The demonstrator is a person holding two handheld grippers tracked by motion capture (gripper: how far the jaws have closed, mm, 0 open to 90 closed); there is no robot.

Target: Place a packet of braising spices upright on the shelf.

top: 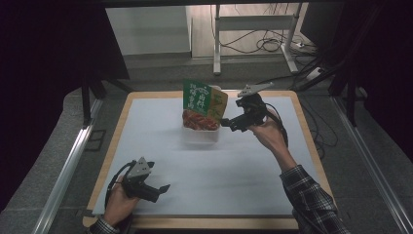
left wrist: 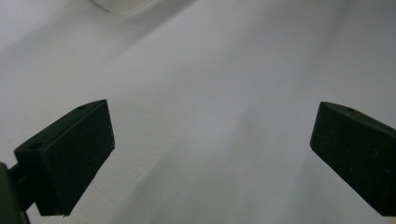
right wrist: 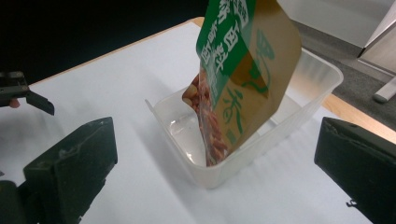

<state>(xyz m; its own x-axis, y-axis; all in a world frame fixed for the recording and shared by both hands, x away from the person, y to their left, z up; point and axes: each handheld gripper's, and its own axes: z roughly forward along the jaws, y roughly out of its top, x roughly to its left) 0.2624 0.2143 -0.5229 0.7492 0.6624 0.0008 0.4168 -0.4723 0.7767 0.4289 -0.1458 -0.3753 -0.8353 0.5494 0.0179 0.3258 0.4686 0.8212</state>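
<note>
A green and brown snack bag stands upright, leaning a little, inside a clear plastic tub at the middle back of the white sheet. In the right gripper view the bag rests on one lower corner in the tub. My right gripper hangs just right of the bag, open, its jaws wide apart and holding nothing. My left gripper rests near the front left edge, open and empty, over bare sheet.
The white sheet covers a wooden table. A corner of the tub shows at the top of the left gripper view. The left gripper shows far off in the right gripper view. Metal rails flank the table; cables lie behind it.
</note>
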